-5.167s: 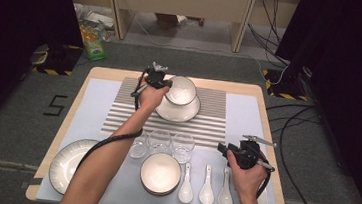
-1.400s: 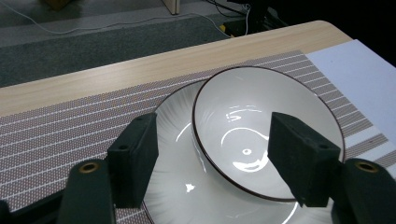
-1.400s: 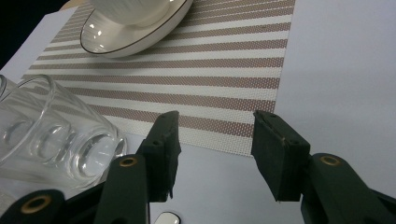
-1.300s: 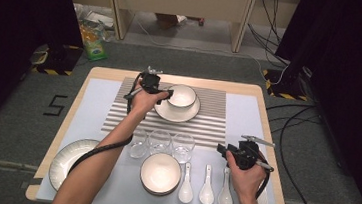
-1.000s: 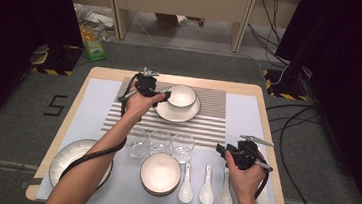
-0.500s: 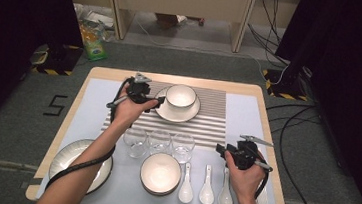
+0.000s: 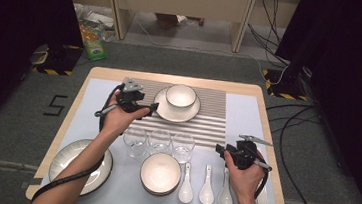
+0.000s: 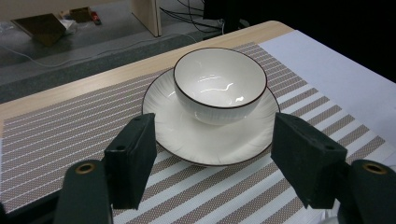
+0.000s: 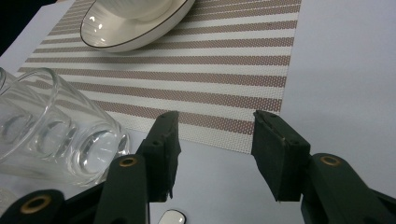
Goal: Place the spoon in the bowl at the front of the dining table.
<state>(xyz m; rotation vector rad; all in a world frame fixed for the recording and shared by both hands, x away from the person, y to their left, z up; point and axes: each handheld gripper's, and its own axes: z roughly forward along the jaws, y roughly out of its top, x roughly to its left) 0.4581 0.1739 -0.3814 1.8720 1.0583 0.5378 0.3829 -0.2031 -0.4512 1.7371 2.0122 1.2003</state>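
Observation:
A white bowl with a dark rim sits on a white plate on the striped placemat. My left gripper is just left of the plate, open, with nothing between its jaws. My right gripper hovers at the right front of the table, open and empty, near the placemat's edge. Three clear glasses stand in a row in front of the placemat.
A stack of small bowls and three white spoons lie near the front edge. A large plate sits at the front left. A light blue cloth covers the table.
My left gripper has let go of the bowl on the plate and drawn back to the left, away from it. The right gripper has stayed put.

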